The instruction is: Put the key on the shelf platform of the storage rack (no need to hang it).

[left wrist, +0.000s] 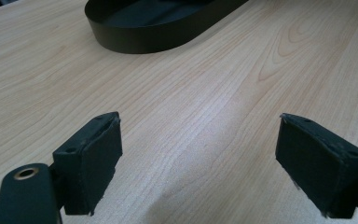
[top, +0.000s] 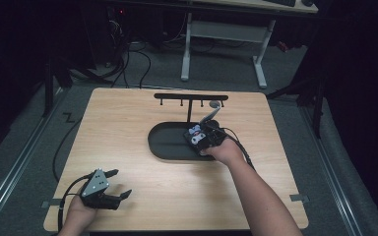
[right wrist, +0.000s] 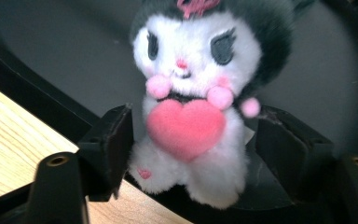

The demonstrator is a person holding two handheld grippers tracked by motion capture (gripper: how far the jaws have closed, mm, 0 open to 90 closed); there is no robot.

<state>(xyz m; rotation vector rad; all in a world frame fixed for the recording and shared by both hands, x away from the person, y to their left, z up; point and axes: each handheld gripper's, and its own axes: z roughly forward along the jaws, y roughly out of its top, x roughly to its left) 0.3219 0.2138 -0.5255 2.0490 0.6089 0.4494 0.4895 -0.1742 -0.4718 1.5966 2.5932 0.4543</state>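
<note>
I see the white plush toy (right wrist: 191,126) with its pink heart pinched between my right gripper's (right wrist: 191,154) jaws, over the near rim of the black oval tray (top: 165,142), while my left gripper (left wrist: 200,163), spread wide, hovers over bare wooden table (left wrist: 205,93), the tray beyond its jaws.

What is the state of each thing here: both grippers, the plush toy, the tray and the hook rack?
Left gripper: open, nothing between its jaws.
Right gripper: jaws around the plush toy.
Plush toy: upright, at the tray's edge.
Black tray: flat on the table.
Hook rack: standing, hooks bare.
</note>
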